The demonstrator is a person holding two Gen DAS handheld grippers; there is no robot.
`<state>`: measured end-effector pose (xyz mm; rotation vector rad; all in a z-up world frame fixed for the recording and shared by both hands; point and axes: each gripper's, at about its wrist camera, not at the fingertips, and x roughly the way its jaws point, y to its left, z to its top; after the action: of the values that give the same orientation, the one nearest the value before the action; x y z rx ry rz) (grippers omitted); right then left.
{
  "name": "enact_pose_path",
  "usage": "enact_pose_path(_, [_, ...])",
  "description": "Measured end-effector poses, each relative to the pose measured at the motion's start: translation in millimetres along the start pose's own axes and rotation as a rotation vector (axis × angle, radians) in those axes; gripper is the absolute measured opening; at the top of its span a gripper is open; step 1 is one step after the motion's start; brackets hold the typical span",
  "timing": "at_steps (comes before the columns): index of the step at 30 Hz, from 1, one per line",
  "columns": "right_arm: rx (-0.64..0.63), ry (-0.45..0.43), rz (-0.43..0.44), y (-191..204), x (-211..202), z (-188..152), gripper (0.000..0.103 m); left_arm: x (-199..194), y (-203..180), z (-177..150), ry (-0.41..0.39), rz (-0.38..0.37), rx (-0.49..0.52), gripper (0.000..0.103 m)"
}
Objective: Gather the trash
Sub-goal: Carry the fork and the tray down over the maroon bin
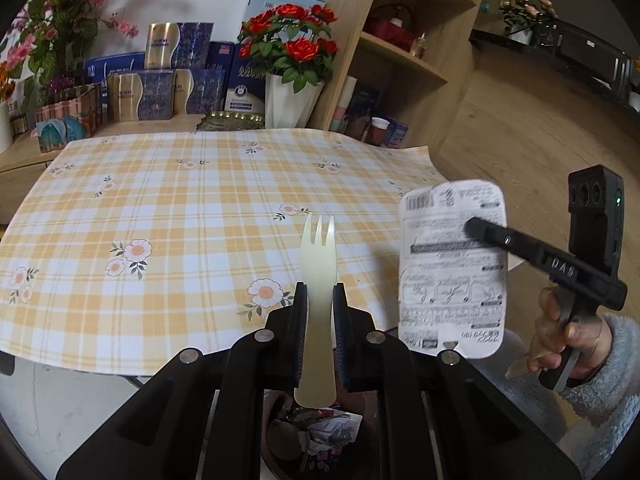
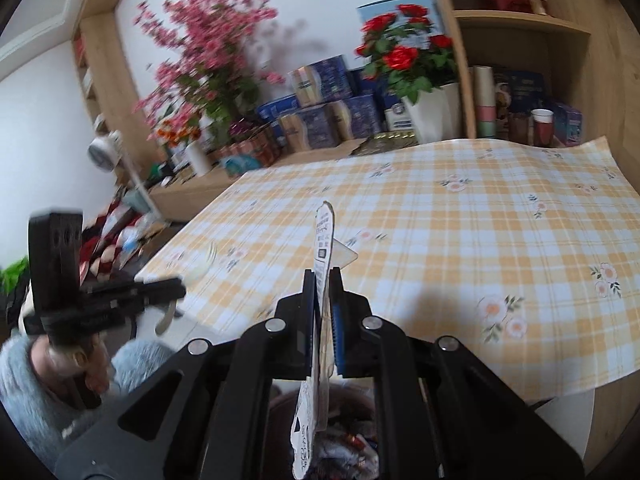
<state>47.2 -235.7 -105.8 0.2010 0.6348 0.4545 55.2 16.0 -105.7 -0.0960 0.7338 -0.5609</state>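
Note:
My left gripper (image 1: 320, 294) is shut on the handle of a cream plastic fork (image 1: 319, 248), tines pointing away over the checked tablecloth (image 1: 180, 200). To its right, my right gripper (image 1: 471, 227) is shut on a white printed food-tray lid (image 1: 452, 280) that hangs upright beyond the table's edge. In the right wrist view the lid (image 2: 325, 236) shows edge-on between the shut fingers of the right gripper (image 2: 323, 280). The left gripper (image 2: 180, 286) is blurred at the left. A dark bin with crumpled wrappers (image 1: 320, 428) lies below both grippers (image 2: 348, 448).
A white vase of red roses (image 1: 292, 100), blue and gold boxes (image 1: 160, 92) and pink blossoms (image 1: 60, 20) line the back of the table. A wooden shelf unit (image 1: 400, 60) with cups stands at the right. A hand in a grey fuzzy sleeve (image 1: 600, 360) holds the right gripper.

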Motion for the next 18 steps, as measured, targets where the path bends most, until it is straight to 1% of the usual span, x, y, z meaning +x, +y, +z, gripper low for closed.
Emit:
enact_pose_path(3, [-0.05, 0.046, 0.019, 16.7, -2.5, -14.4, 0.011, -15.5, -7.4, -6.5, -0.012, -0.011, 0.007, 0.013])
enact_pose_path(8, [-0.089, 0.159, 0.061, 35.3, 4.5, -46.7, 0.011, -28.6, -12.1, -15.4, -0.017, -0.026, 0.005, 0.013])
enact_pose_path(12, [-0.101, 0.25, 0.056, 42.1, 17.7, -71.6, 0.011, -33.6, -13.8, -19.3, -0.017, -0.028, 0.002, 0.013])
enact_pose_path(18, [-0.079, 0.339, 0.044, 41.2, 37.4, -96.8, 0.011, -33.8, -12.8, -23.8, -0.02, -0.031, -0.017, 0.013])
